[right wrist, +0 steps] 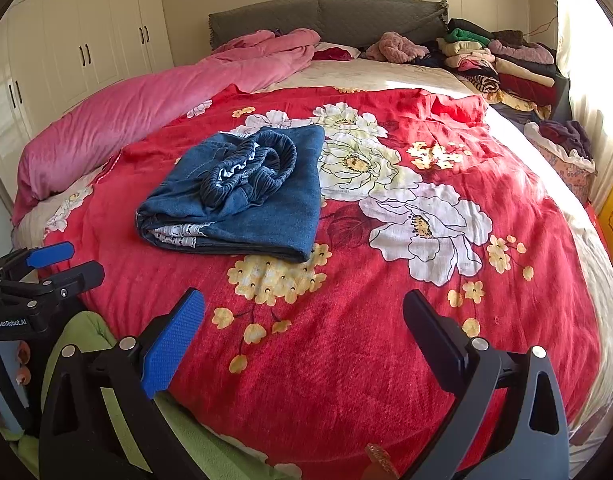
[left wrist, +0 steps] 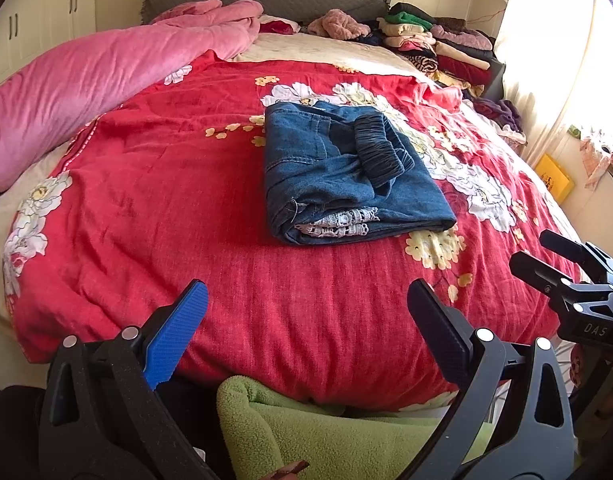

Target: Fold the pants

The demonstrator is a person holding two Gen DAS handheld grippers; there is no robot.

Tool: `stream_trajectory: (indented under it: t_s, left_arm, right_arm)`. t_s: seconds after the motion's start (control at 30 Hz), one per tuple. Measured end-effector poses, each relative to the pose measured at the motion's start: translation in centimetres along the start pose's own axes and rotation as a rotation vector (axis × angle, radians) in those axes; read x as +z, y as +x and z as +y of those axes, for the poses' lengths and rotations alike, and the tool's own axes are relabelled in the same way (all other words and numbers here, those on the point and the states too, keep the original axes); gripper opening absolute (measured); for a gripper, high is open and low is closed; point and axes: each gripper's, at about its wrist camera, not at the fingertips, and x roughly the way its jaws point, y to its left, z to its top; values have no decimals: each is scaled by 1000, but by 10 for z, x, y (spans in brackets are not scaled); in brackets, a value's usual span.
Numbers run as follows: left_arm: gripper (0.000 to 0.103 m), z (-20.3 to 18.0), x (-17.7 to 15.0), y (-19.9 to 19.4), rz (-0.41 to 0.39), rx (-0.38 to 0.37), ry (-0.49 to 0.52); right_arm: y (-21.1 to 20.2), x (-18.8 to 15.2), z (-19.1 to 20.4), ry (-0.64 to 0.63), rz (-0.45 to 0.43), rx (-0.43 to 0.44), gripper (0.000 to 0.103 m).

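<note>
At the left edge of the bed, a pink quilt (right wrist: pixel 118 120) lies bunched in a long roll running up toward the grey headboard (right wrist: pixel 326 16). White wardrobe doors (right wrist: pixel 82 40) stand beyond it.

The left gripper (left wrist: pixel 306 312) hovers over the near edge of the bed, its jaws spread wide apart and holding nothing; one pad is blue, the other black. In the right wrist view its body carries the white lettering "GenRobot.AI".

The pants (left wrist: pixel 346 172), blue denim with an elastic gathered waistband, lie folded into a thick rectangular bundle near the middle of the bed, on the red floral blanket (left wrist: pixel 166 200). The waistband sits curled on top, and a strip of white lace shows at the near folded edge. Neither gripper touches them.

The right gripper (right wrist: pixel 304 320) is likewise held above the near edge, jaws wide apart and empty. In the left wrist view its body shows the letters "DAS".

At the far right corner of the bed, by the headboard, a stack of folded clothes (right wrist: pixel 506 64) is piled. Beside the right edge stands a yellow box (left wrist: pixel 554 178) with dark printing too small to read.
</note>
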Motion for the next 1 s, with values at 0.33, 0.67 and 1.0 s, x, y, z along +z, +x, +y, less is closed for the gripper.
stream_trajectory:
  t_s: [0.33,0.67,1.0]
  left_arm:
    - [93,0,-1,1,3,11,0]
    - [93,1,-1,1,6,20,3]
    - [93,3,1,0,2,41,4]
  right_arm:
    - [0,0,1,-7,-3,-5,99]
    - [-1,0,1,-9,-5,-8,99]
    - [-1,0,0,-13,-5,-15,99]
